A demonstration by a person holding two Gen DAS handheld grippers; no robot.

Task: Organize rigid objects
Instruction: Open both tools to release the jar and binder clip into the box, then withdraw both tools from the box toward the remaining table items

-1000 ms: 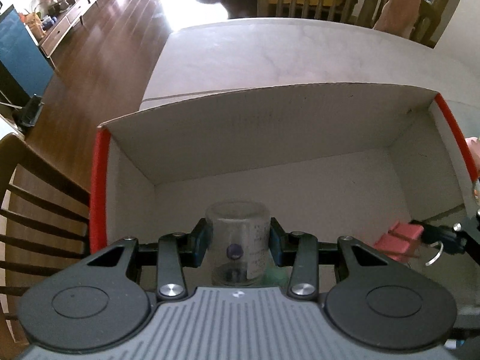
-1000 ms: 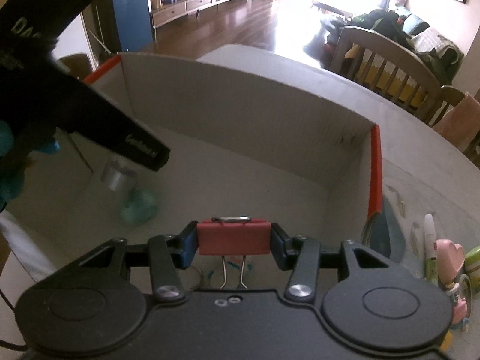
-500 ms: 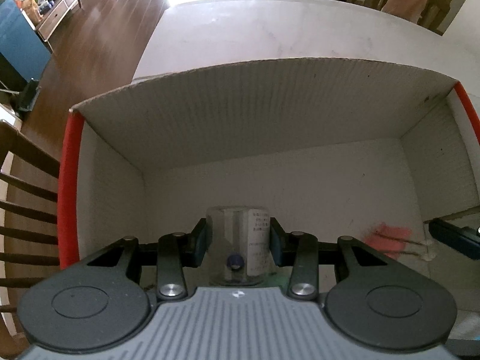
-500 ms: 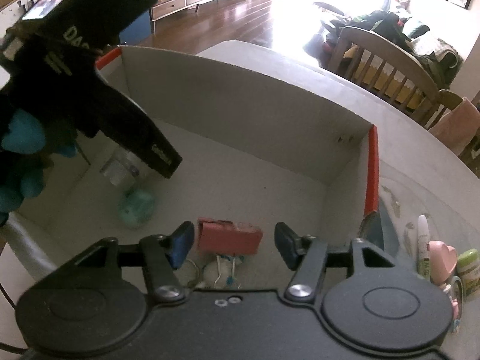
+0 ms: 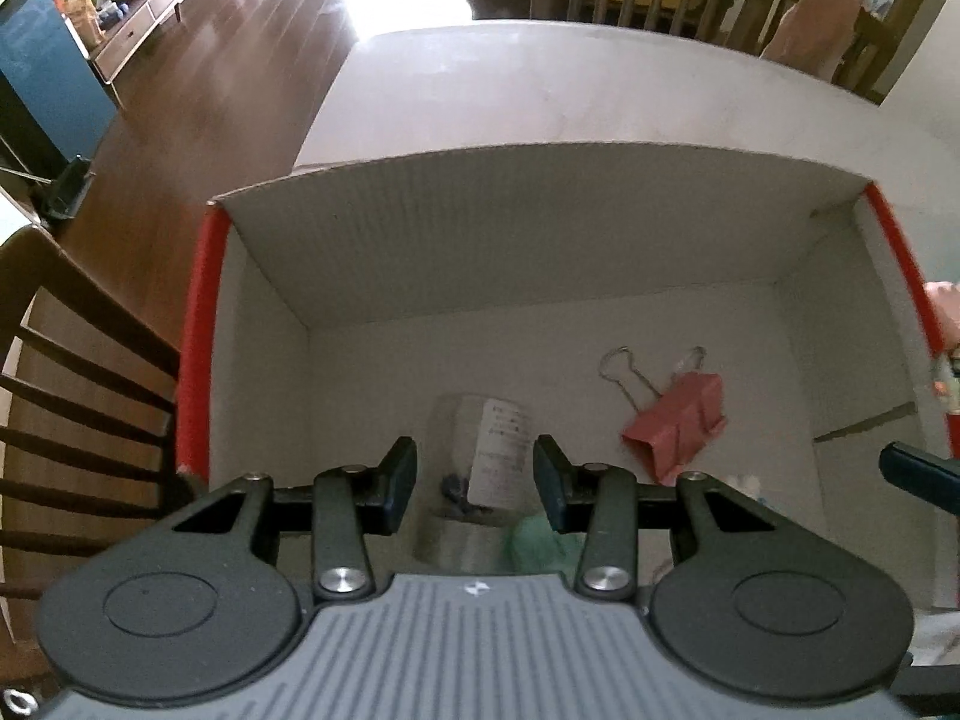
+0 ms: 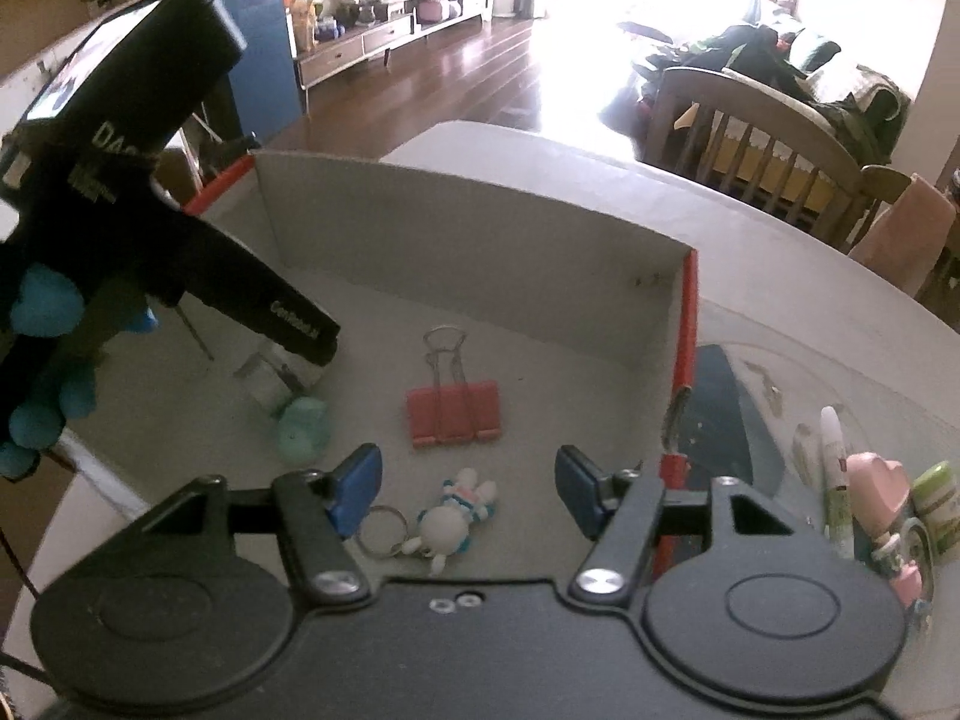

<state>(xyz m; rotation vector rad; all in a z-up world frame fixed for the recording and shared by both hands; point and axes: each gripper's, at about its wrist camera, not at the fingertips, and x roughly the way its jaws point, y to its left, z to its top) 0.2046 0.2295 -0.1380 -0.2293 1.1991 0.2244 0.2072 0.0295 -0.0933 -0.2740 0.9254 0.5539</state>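
1. A cardboard box (image 6: 480,276) sits on a table (image 6: 840,312), filling mid-frame in both views.
2. In the right wrist view, a binder clip (image 6: 453,414) lies on the box floor at centre.
3. A keychain figure (image 6: 447,519) lies below it.
4. A small jar (image 6: 273,378) lies at centre left.
5. A pen (image 6: 834,474) lies outside the box, lower right.

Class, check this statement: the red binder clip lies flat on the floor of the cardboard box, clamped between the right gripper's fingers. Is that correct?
Not quite. The red binder clip does lie flat on the floor of the cardboard box, but it is not clamped: the right gripper is above it, jaws opening, with nothing between them. The right wrist view shows this.
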